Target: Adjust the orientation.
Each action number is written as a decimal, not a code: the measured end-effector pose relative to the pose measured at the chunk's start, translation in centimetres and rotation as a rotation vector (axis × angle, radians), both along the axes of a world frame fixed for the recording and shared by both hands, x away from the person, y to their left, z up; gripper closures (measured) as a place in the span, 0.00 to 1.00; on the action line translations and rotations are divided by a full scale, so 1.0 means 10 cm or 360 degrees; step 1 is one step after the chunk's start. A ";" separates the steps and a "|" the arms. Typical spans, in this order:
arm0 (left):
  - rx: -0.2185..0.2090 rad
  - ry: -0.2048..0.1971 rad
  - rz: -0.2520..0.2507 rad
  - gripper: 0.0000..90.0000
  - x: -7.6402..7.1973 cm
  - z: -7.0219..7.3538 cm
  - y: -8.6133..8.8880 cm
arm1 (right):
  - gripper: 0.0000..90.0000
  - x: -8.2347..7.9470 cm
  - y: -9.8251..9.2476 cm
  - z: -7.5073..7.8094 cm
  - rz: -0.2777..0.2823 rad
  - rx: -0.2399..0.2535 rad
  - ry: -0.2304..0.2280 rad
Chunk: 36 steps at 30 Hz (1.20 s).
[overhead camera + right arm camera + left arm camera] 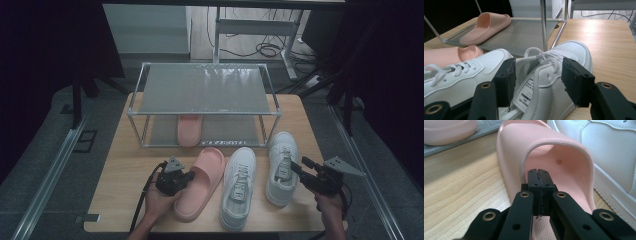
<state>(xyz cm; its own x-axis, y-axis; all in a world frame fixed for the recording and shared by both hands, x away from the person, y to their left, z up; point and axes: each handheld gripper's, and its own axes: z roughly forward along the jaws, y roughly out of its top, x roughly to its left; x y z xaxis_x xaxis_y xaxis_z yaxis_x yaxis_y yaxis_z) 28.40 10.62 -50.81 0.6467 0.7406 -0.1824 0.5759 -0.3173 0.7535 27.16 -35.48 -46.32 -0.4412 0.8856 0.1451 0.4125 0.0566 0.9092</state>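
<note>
Wooden tabletop is seen from above, with a two-tier metal rack (pixel 204 102) at the frame's centre and a pink slipper (pixel 190 129) on its lower shelf. Below it, another pink slide (pixel 202 181) and two white sneakers (pixel 239 186) (pixel 281 166) are lined up. The left gripper (pixel 539 175) is pressed closed, its tips inside the slide's strap opening, nothing clamped. The right gripper (pixel 537 77) is held wide apart around the rightmost sneaker's collar.

The left gripper (pixel 187 176) has its jaws pressed together, while the right gripper (pixel 298 167) jaws stand apart.
</note>
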 end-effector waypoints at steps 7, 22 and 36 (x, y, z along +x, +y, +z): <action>0.0007 -0.0007 0.0022 1.00 0.03 0.00 0.02 | 0.51 0.00 0.00 -0.01 0.0001 -0.0002 0.0004; 0.0051 -0.0016 0.0101 1.00 0.18 0.00 0.10 | 0.51 0.00 0.00 0.00 0.0000 -0.0001 0.0004; -0.0008 -0.0010 0.0088 0.95 0.16 0.07 0.16 | 0.51 0.00 -0.01 0.00 -0.0005 0.0002 0.0001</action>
